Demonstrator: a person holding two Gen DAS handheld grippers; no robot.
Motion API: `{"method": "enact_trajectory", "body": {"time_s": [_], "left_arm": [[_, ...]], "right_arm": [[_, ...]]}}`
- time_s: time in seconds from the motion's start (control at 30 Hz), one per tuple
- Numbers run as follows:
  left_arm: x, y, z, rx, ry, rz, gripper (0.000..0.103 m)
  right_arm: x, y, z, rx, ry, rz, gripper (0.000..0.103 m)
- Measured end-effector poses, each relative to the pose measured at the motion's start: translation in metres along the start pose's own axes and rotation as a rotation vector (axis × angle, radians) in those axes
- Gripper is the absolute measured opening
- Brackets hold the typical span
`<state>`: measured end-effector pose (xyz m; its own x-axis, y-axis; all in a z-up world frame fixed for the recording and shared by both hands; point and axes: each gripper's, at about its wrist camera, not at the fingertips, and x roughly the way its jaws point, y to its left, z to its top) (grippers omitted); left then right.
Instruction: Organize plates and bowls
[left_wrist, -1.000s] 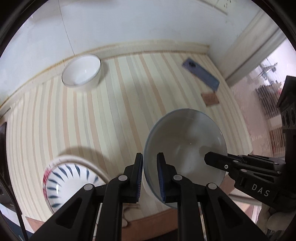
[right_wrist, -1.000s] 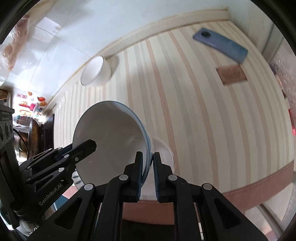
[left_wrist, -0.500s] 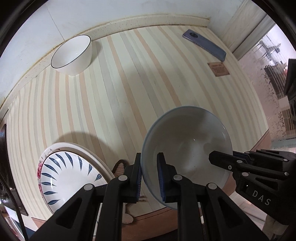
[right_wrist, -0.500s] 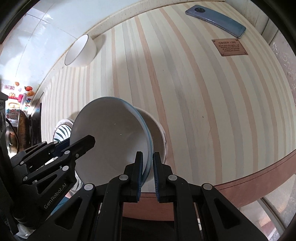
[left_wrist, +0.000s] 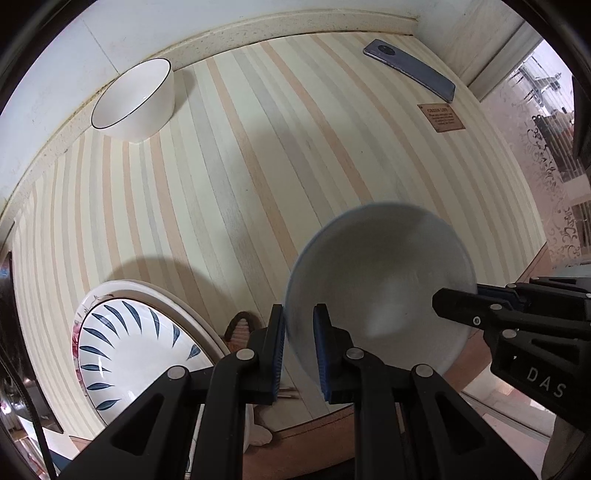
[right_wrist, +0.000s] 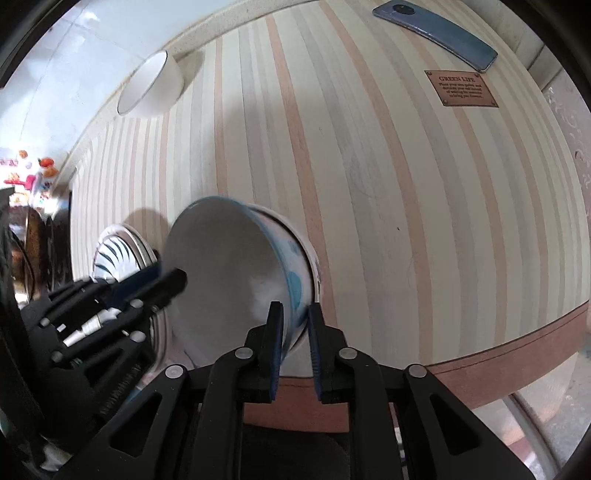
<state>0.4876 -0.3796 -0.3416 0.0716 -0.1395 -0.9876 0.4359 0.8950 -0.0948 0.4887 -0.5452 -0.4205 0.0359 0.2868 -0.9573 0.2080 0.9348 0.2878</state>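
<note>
Roughly midway, by our reckoning: we hold the blue-rimmed bowl (left_wrist: 376, 284) aloft over the near edge of the striped table (left_wrist: 258, 155), tilted, with both claws on its rim. Our left gripper (left_wrist: 299, 350) straddles the rim at about seven o'clock of the bowl, its jaws standing a little off the wall in the blurred left view, so we cannot tell whether it still bites or has let go. Our right gripper (right_wrist: 293, 345) is clenched on the bowl's opposite rim, one pad inside and one outside. Beneath the bowl, in the right view, we see a white rim (right_wrist: 314, 258) that may be another bowl ready to receive it. At eight o'clock in the left view sits the leaf-patterned plate (left_wrist: 129, 354) stacked on a larger plate. Left undone: the white bowl (left_wrist: 135, 101) alone at eleven o'clock by the wall, well apart. A phone (left_wrist: 410, 70) lies at one o'clock.
</note>
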Motion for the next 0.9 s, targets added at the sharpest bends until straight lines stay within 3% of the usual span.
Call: {"method": "enact_trajectory", "body": {"time_s": [0.13, 0.27, 0.3, 0.37, 0.43, 0.57, 0.7, 0.77, 0.9], "left_arm": [[-0.015, 0.006, 0.003, -0.007, -0.023, -0.021, 0.013], [-0.054, 0.036, 0.017, -0.082, -0.110, -0.067, 0.015], [-0.062, 0.046, 0.021, -0.109, -0.133, -0.067, 0.015], [-0.075, 0.074, 0.035, -0.180, -0.171, -0.057, 0.028], [-0.079, 0.108, 0.052, -0.263, -0.205, -0.049, 0.032], [-0.060, 0.177, 0.089, -0.430, -0.219, -0.022, 0.032], [-0.023, 0.227, 0.123, -0.535, -0.185, -0.015, 0.032], [-0.006, 0.241, 0.134, -0.562, -0.168, -0.031, 0.032], [0.028, 0.253, 0.151, -0.581, -0.147, -0.062, 0.032]], "right_arm": [[-0.014, -0.006, 0.004, -0.001, 0.014, 0.011, 0.017], [-0.052, -0.003, 0.028, 0.005, -0.057, 0.063, 0.020], [-0.058, 0.000, 0.037, 0.008, -0.074, 0.085, 0.023], [-0.068, 0.011, 0.064, 0.006, -0.104, 0.149, 0.044], [-0.068, 0.029, 0.099, -0.016, -0.126, 0.199, 0.047], [-0.040, 0.074, 0.169, -0.061, -0.140, 0.248, 0.047], [-0.001, 0.113, 0.225, -0.086, -0.143, 0.236, 0.047], [0.023, 0.130, 0.252, -0.099, -0.127, 0.225, 0.047], [0.055, 0.147, 0.276, -0.125, -0.091, 0.191, 0.046]]}}
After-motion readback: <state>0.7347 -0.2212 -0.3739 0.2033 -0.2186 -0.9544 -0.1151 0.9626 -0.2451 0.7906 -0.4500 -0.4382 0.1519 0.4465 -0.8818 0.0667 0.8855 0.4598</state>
